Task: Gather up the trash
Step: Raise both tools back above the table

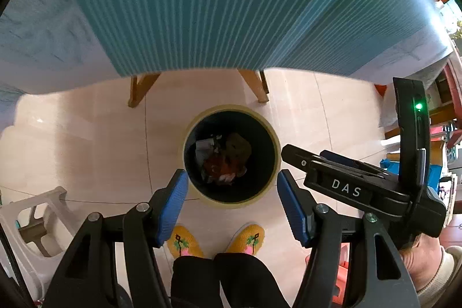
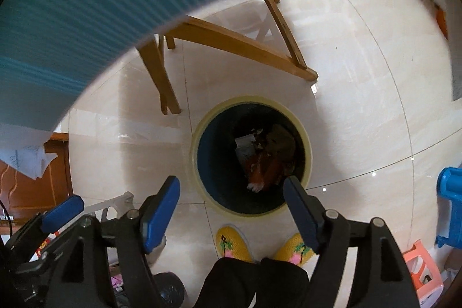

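A round bin with a cream rim (image 1: 275, 140) and dark inside stands on the tiled floor below both grippers. It also shows in the right wrist view (image 2: 307, 149). Crumpled trash (image 1: 222, 160) lies at its bottom: white, red and brown pieces, also seen in the right wrist view (image 2: 265, 158). My left gripper (image 1: 232, 186) is open and empty above the bin's near rim. My right gripper (image 2: 232, 192) is open and empty above the bin too. The right gripper also shows in the left wrist view, at the right (image 1: 361, 181).
A table with a teal striped cloth (image 1: 202, 5) and wooden legs (image 2: 161, 77) stands just beyond the bin. The person's feet in yellow slippers (image 1: 248, 238) stand near it. A white stool (image 1: 43, 227) is left, a pink stool (image 2: 424, 267) and blue plastic item (image 2: 450, 207) right.
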`<move>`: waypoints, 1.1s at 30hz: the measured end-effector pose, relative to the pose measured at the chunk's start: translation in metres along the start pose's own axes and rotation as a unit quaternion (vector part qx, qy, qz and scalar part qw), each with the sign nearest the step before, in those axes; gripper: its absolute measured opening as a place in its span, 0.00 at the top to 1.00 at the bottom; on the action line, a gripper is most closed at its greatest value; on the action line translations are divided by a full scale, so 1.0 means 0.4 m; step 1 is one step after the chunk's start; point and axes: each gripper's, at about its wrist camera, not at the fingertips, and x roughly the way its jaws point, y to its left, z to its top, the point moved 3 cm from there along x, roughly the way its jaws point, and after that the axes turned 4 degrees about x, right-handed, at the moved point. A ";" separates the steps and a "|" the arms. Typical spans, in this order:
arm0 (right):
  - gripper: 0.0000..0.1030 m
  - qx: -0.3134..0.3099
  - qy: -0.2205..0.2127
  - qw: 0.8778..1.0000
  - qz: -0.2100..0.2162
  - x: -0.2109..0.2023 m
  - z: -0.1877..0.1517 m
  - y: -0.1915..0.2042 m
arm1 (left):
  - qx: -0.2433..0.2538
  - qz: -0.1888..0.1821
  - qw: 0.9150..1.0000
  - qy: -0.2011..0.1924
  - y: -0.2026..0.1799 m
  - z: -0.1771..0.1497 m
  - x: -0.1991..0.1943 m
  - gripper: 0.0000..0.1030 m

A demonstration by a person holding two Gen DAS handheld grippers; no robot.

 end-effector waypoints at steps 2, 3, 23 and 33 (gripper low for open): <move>0.27 -0.001 -0.004 1.000 0.003 -0.040 -0.003 0.015 | 0.005 0.001 1.000 -0.006 -0.002 0.002 -0.050 0.39; 0.27 -0.001 -0.005 1.000 0.004 -0.060 -0.005 0.021 | 0.008 0.001 1.000 -0.007 -0.001 0.001 -0.073 0.39; 0.27 -0.008 -0.052 0.998 0.025 -0.495 -0.093 0.191 | 0.108 -0.003 0.990 -0.088 -0.049 0.106 -0.573 0.39; 0.27 -0.020 -0.160 0.987 0.017 -0.734 -0.083 0.269 | 0.163 -0.028 0.973 -0.159 -0.096 0.176 -0.753 0.39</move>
